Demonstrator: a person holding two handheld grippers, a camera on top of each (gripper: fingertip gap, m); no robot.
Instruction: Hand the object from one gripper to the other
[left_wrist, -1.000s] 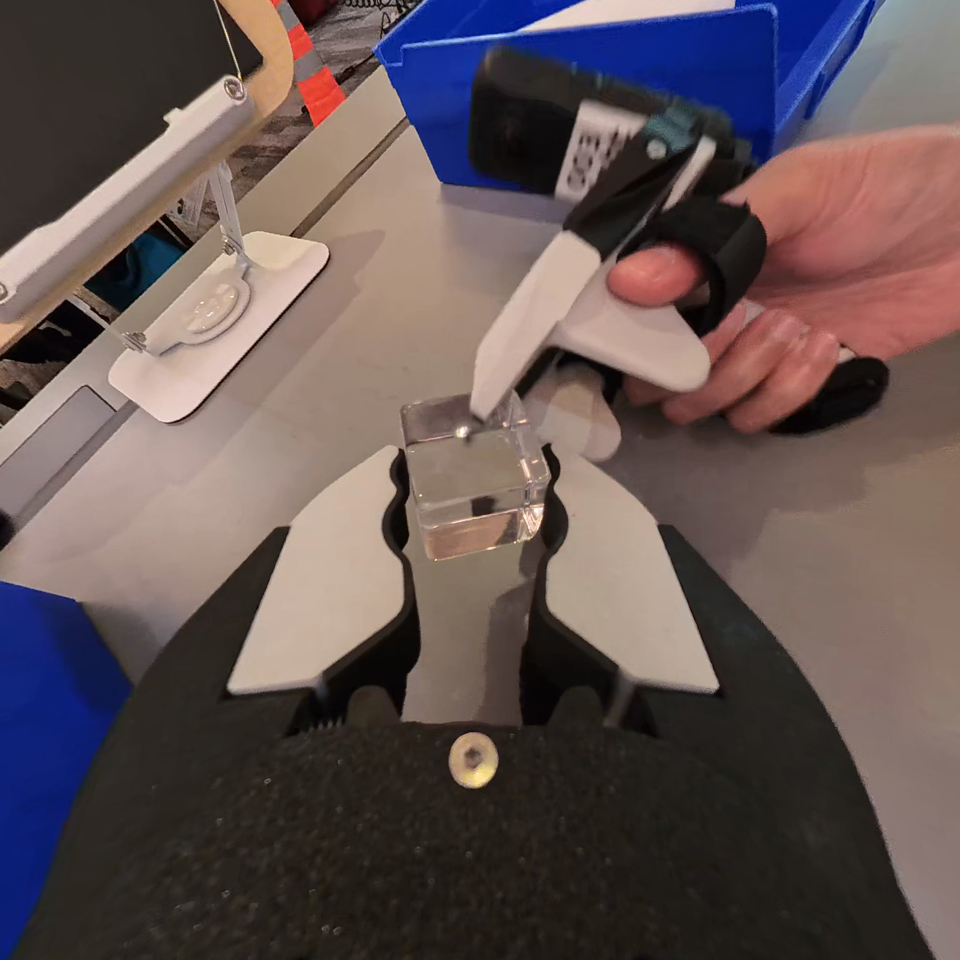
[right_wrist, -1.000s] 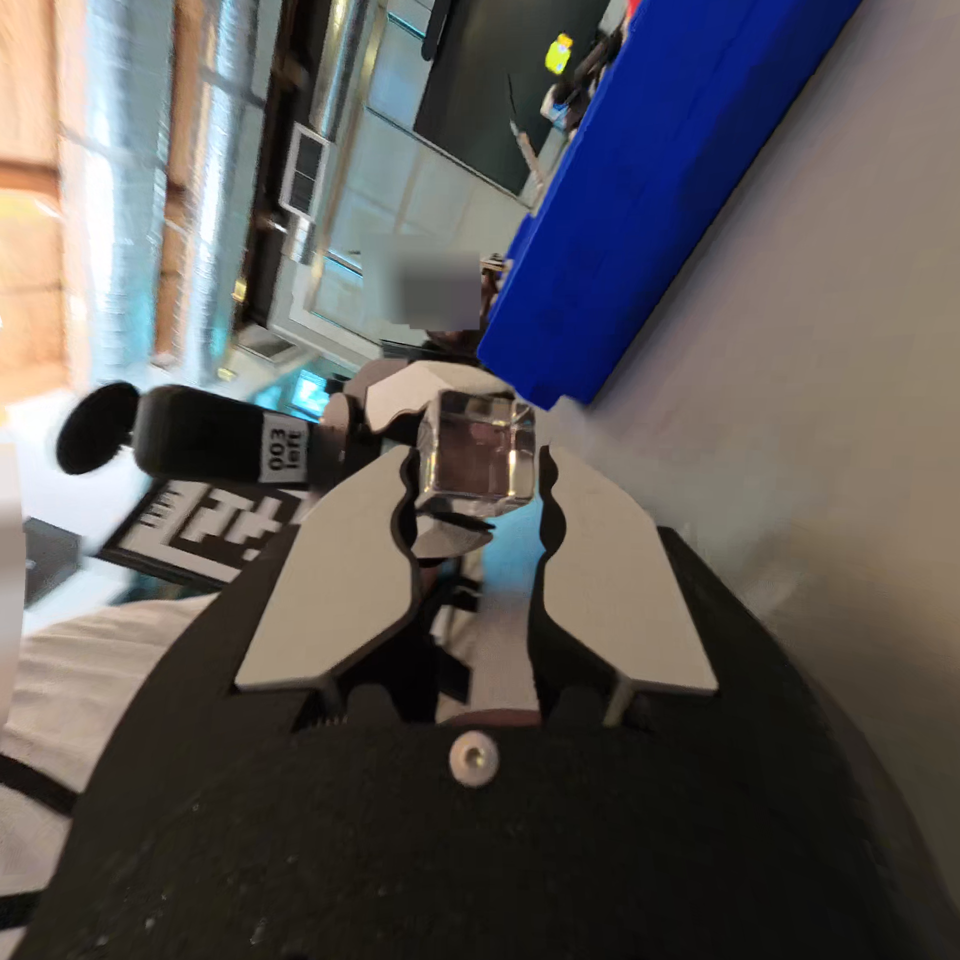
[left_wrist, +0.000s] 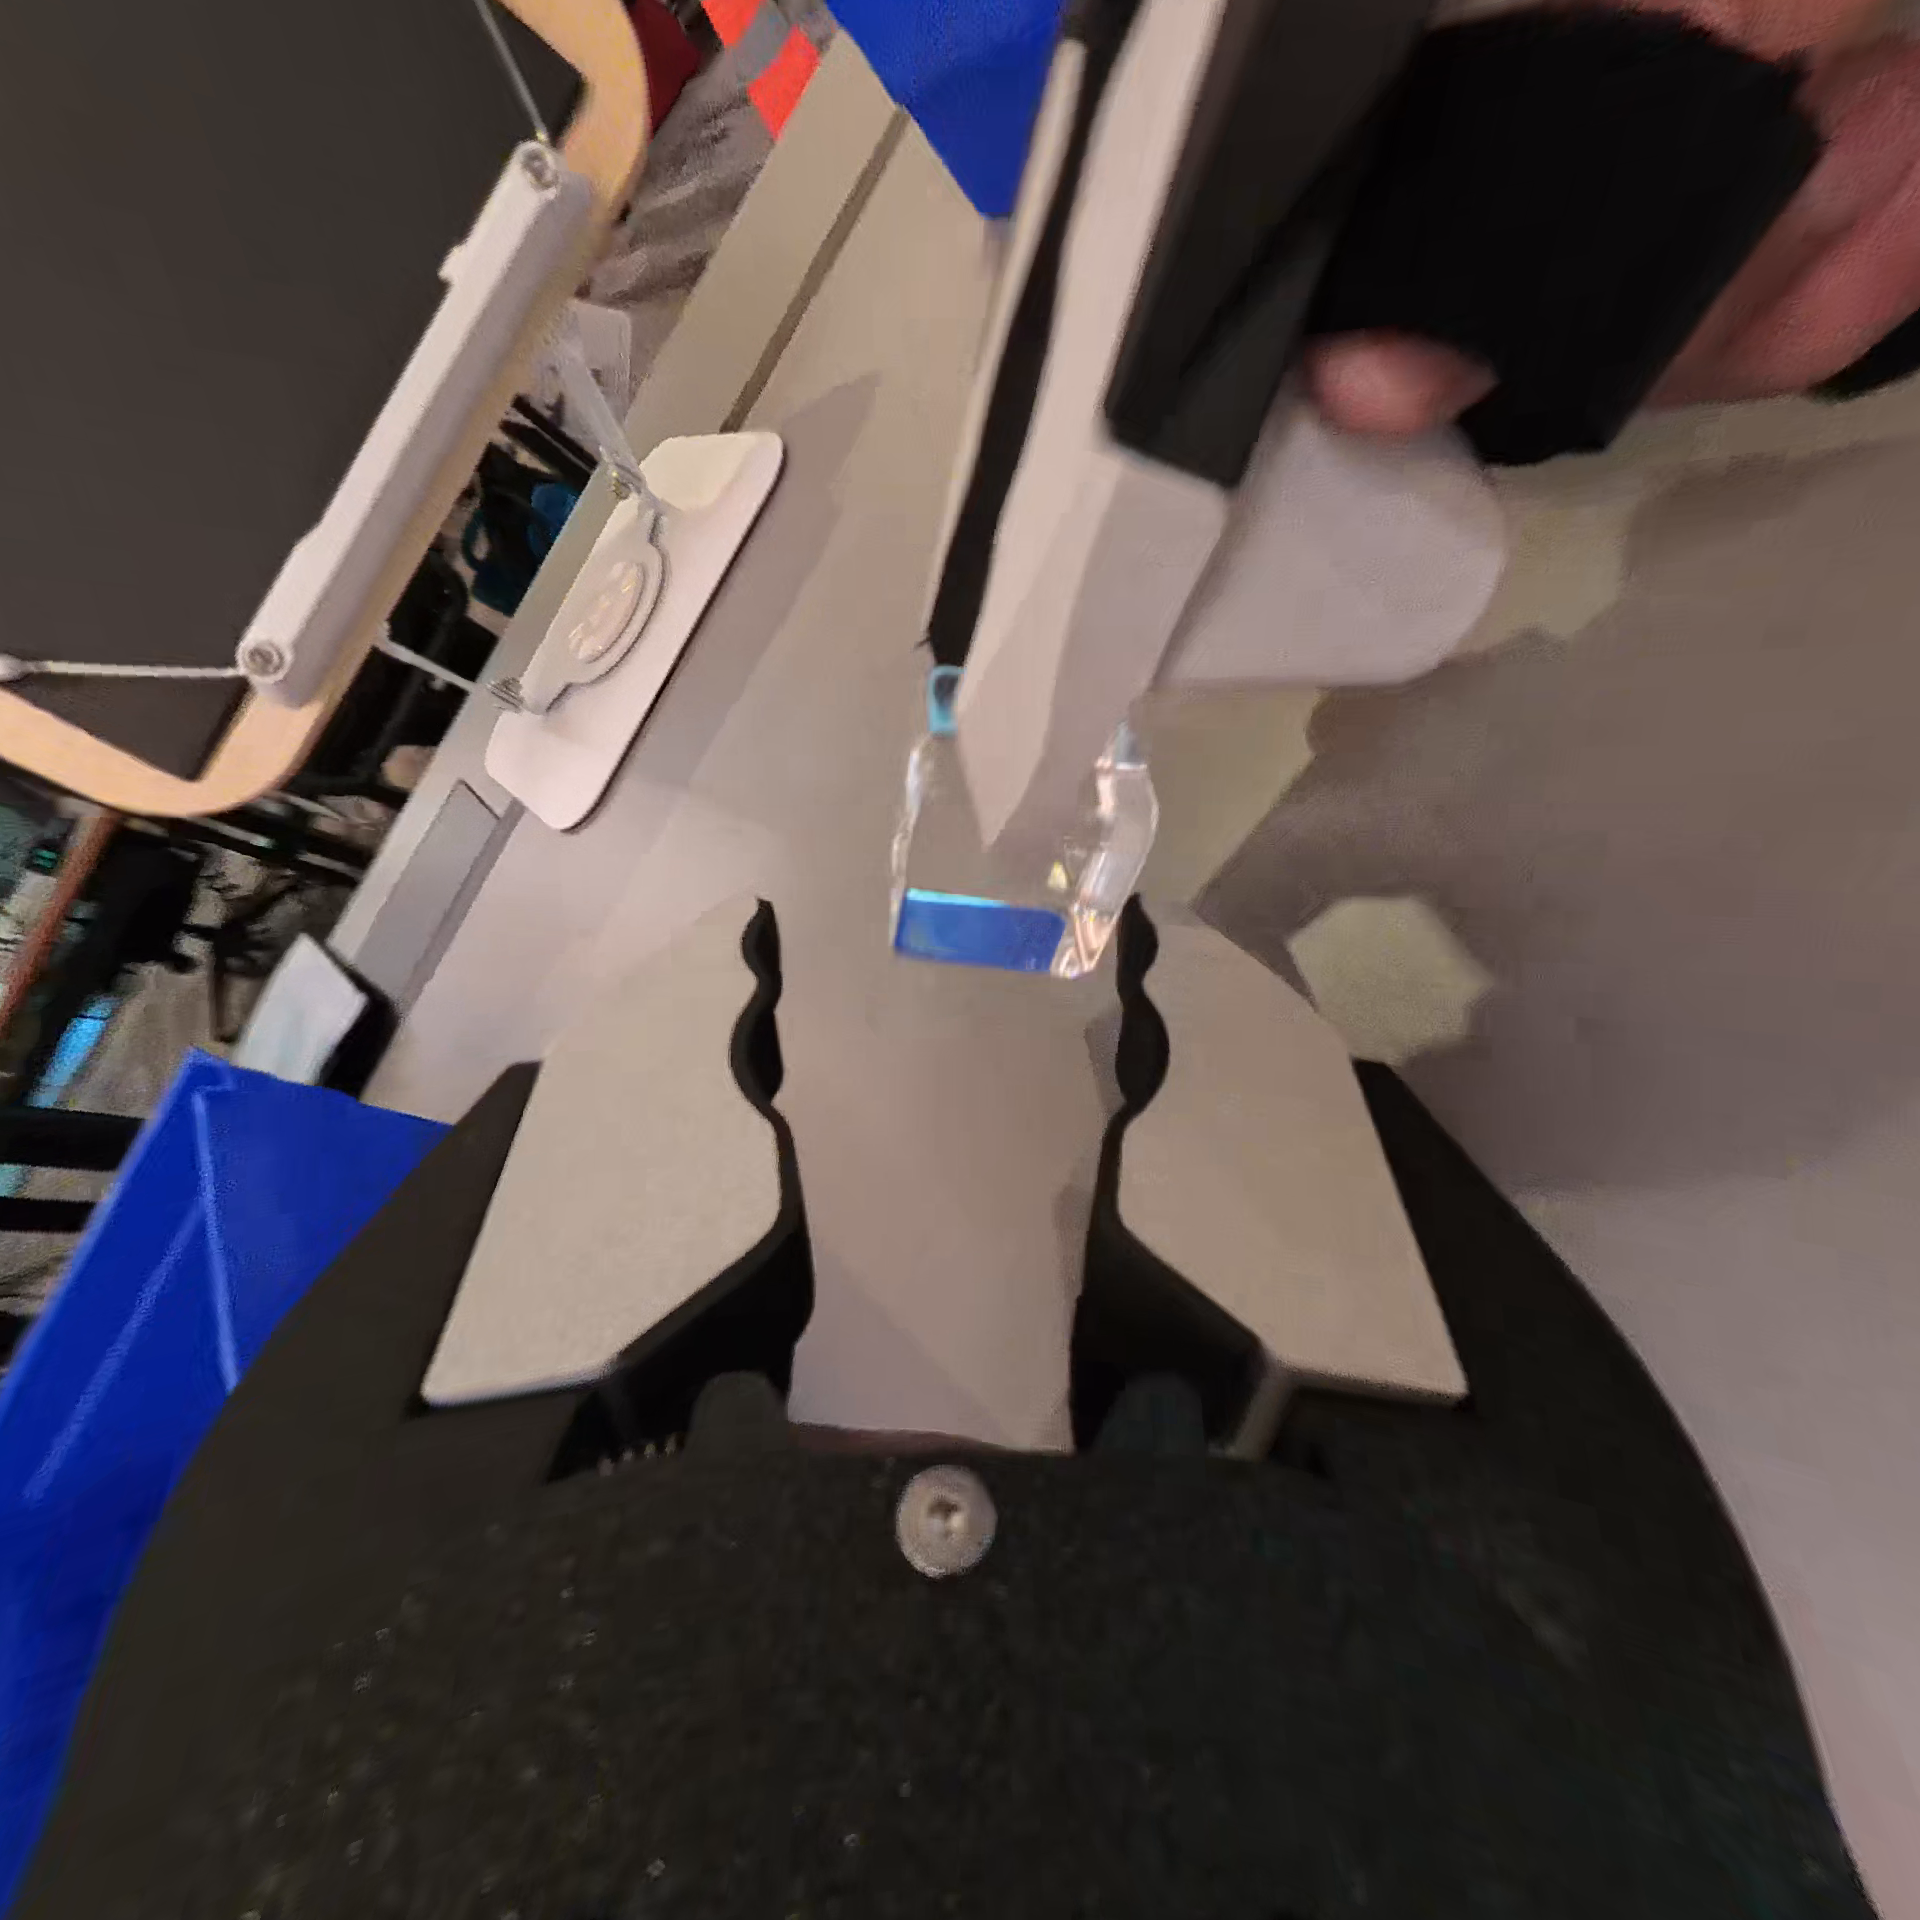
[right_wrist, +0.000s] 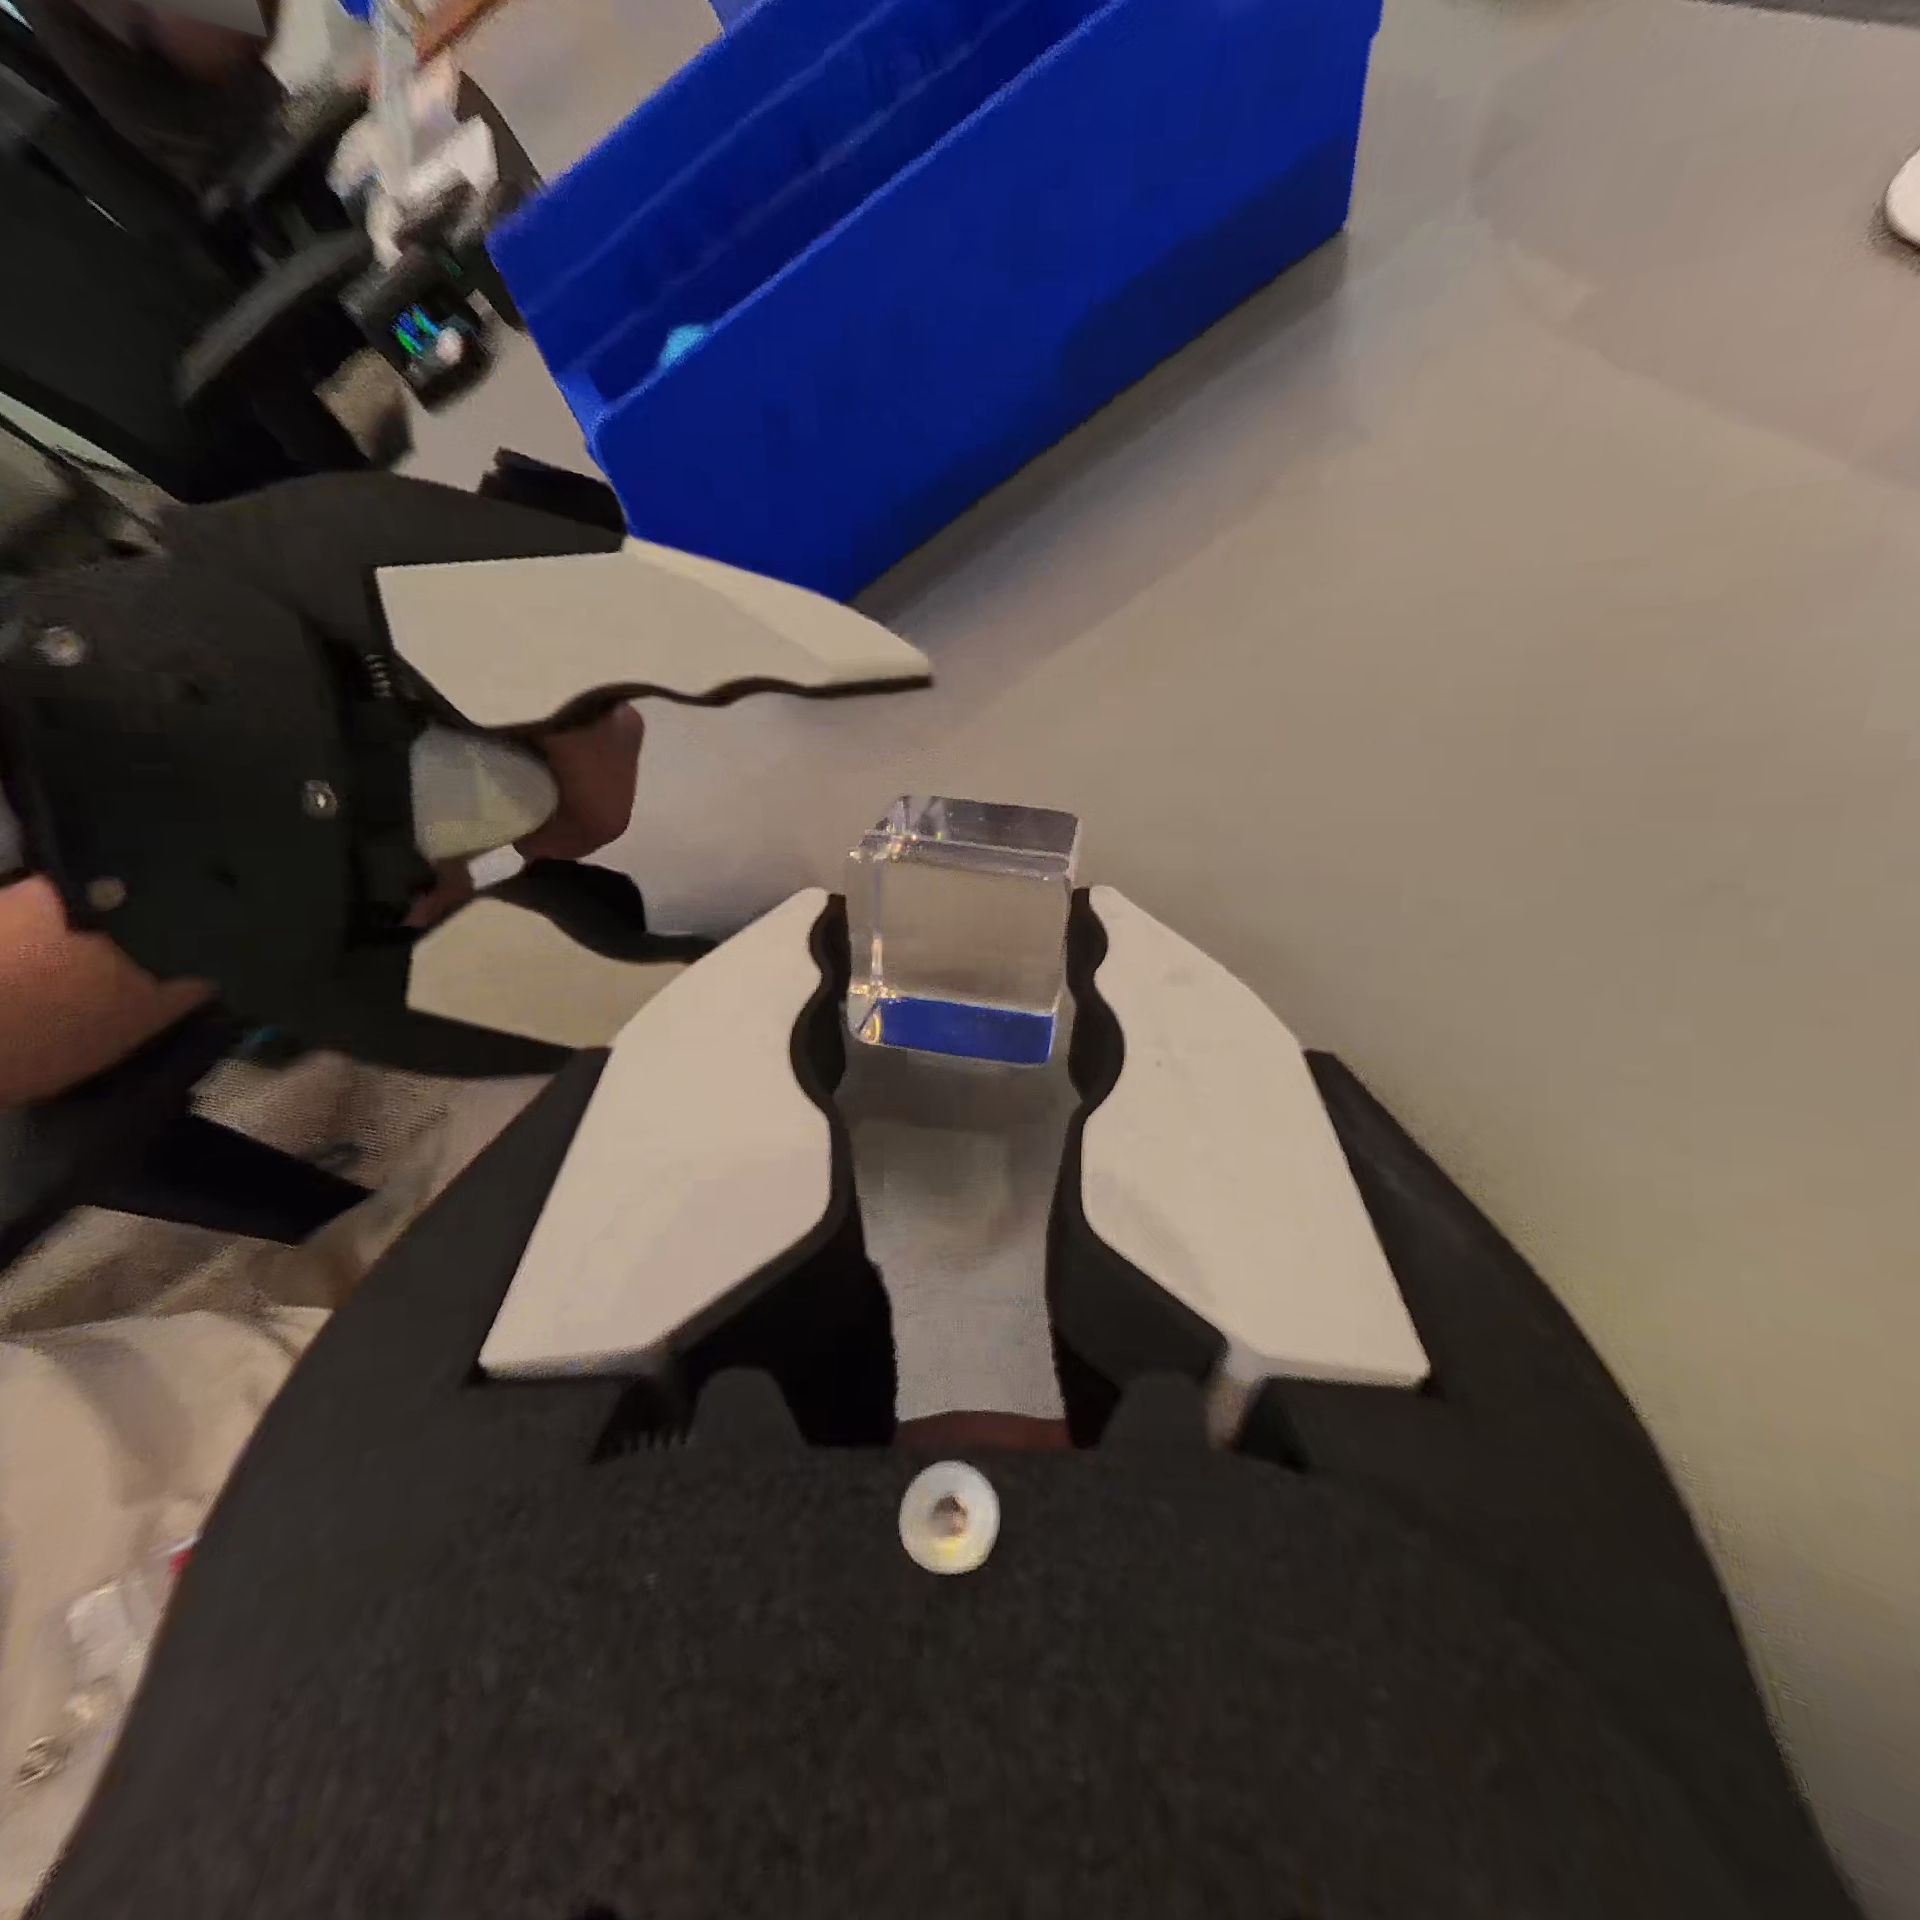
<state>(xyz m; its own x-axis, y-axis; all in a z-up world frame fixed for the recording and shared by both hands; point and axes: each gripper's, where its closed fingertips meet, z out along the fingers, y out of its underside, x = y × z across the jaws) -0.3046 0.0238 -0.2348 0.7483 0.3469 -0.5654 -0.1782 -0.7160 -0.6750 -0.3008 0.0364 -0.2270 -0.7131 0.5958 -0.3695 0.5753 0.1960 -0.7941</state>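
Two claws meet: right claw (right_wrist: 958, 940) clenched on the clear cube (right_wrist: 961, 920), left claw (left_wrist: 948, 940) spread wide and released.

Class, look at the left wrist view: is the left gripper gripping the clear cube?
No: the left gripper stands open, and the clear cube sits between the right gripper's fingers.

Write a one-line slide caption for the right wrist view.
Right tongs grip a clear cube above the grey table; left tongs open nearby.
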